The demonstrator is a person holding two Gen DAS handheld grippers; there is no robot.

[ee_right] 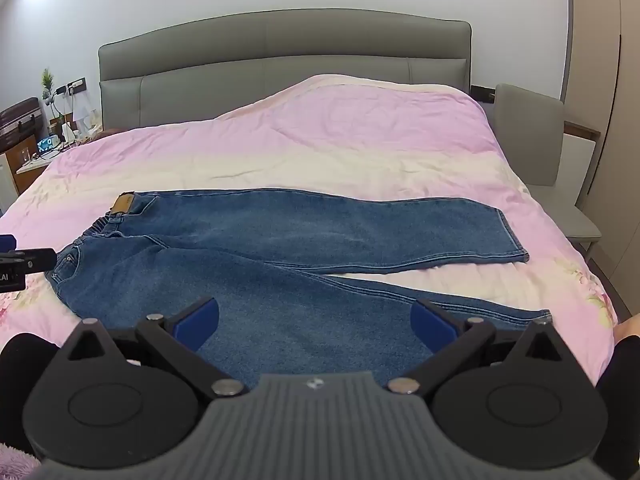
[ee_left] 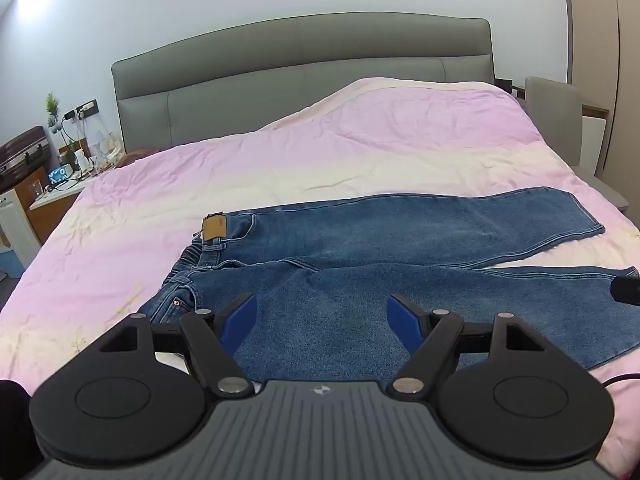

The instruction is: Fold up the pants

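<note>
Blue jeans (ee_left: pixel 360 240) lie spread flat on a pink and cream bedspread (ee_left: pixel 280 160), waistband to the left, both legs running right. A tan leather patch (ee_left: pixel 214 229) marks the waistband. My left gripper (ee_left: pixel 322 314) hovers open over the near thigh area, with nothing between its blue pads. In the right wrist view the same jeans (ee_right: pixel 300 232) stretch across the bed, and my right gripper (ee_right: pixel 314 322) stands wide open above the near leg, holding nothing. The left gripper's tip (ee_right: pixel 24 264) shows at the left edge beside the waistband.
A grey padded headboard (ee_left: pixel 300 64) stands behind the bed. A cluttered nightstand (ee_left: pixel 68 176) with cables and bottles sits at the far left. A grey chair (ee_right: pixel 532 136) stands to the right of the bed. The bedspread (ee_right: pixel 320 140) beyond the jeans is bare.
</note>
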